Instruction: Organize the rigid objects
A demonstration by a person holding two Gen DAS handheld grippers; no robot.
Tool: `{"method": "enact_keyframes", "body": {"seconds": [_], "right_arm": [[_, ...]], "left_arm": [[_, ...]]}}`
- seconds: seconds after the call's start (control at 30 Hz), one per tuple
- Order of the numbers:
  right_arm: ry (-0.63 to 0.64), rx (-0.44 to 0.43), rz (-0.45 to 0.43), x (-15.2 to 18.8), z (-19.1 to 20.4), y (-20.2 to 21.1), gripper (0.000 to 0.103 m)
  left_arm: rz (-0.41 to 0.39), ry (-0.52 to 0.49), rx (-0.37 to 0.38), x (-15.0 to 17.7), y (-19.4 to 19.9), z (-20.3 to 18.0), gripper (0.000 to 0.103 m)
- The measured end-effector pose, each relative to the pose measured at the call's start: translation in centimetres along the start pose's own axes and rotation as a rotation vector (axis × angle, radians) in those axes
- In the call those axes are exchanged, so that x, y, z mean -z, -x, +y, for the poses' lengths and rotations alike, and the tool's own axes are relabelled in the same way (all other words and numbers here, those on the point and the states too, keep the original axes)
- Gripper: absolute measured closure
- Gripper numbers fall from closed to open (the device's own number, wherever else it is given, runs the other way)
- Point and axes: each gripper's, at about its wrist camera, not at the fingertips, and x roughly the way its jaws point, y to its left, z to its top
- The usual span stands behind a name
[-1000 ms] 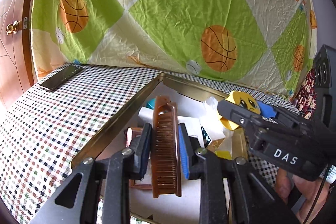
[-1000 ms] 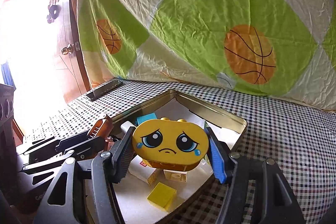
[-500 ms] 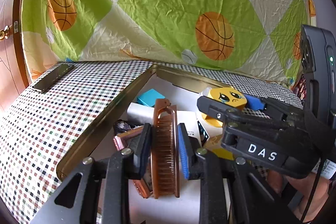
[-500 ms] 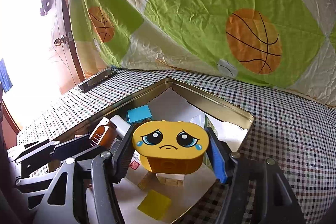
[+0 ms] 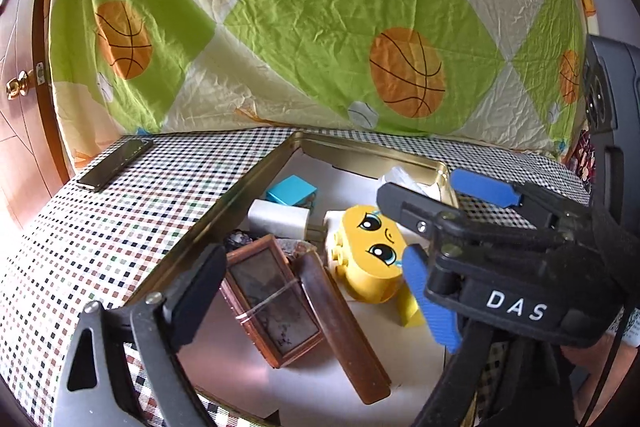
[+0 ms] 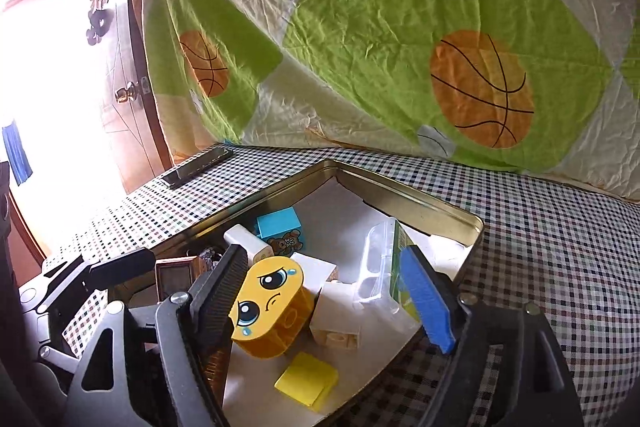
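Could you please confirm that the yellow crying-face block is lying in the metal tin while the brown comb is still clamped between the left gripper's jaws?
Not quite: the left wrist view shows the left gripper open, its jaws just opened, and the brown comb lying loose in the metal tin. The yellow crying-face block does lie there.

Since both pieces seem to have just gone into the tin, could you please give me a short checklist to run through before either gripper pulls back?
1. Left gripper free of the brown comb: ok; its jaws have just been opening and the comb lies in the tin.
2. Right gripper free of the yellow face block: cannot tell; its jaws have just been opening, but the dark pad sits right against the block.
3. Block settled: not ok; it lies tilted on other pieces.
4. Comb settled: ok; it leans against the brown box.
5. Grippers apart from each other: ok, though close.
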Motion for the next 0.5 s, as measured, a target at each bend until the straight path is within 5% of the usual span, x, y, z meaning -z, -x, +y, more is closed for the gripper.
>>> {"method": "enact_keyframes", "body": {"seconds": [0.17,0.5], "right_arm": [[0.000,0.047,-0.069,0.1,0.0,2.3,0.021],[0.023,0.089,-0.158,-0.2,1.0,7.1,0.011]], "left_arm": [[-0.032,0.015,-0.043,0.0,1.1,0.6,0.001],[-0.102,0.051,-0.136,-0.4,4.8,2.2,0.000]]}}
